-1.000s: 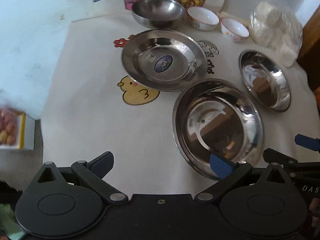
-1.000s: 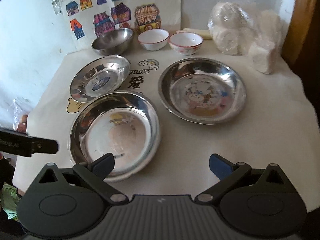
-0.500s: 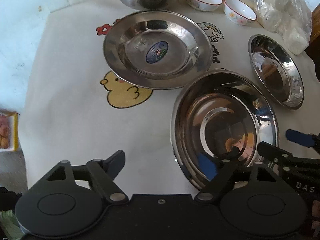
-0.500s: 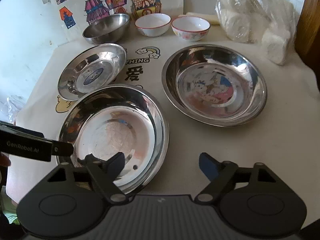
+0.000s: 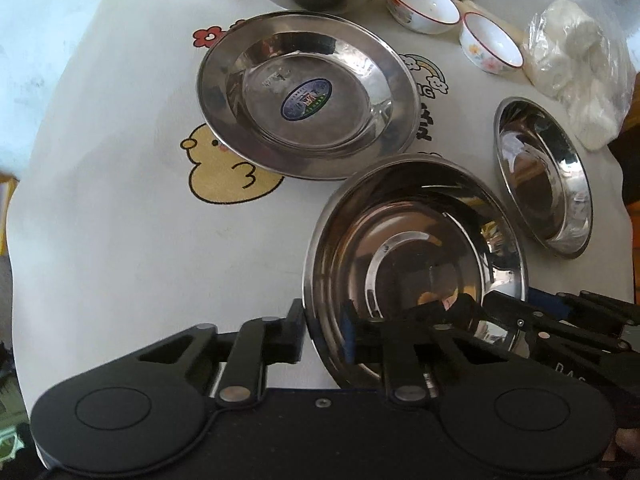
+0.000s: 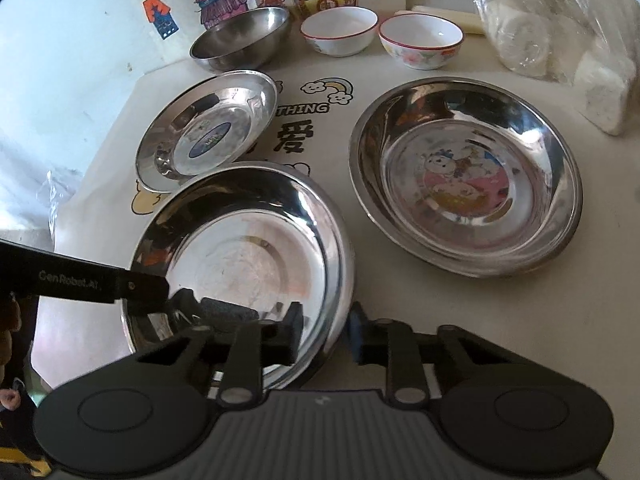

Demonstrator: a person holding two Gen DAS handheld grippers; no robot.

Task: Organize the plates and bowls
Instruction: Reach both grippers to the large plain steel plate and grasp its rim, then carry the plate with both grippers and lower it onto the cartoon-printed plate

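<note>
The nearest shiny plate [image 5: 416, 264] sits right at both claws, so either hand can lift it. The left claw [image 5: 324, 338] is closing on the plate's near left rim, one finger outside and one inside. The right claw [image 6: 326, 334] is closing on the near right rim the same way. The plate is round, so no side is longer. A little farther on the surface [image 5: 120, 240] lie the sticker plate [image 5: 308, 96] on the left and the cartoon plate [image 6: 464, 176] on the right. Farthest back stand a steel bowl [image 6: 244, 36] and two white bowls [image 6: 340, 30].
</note>
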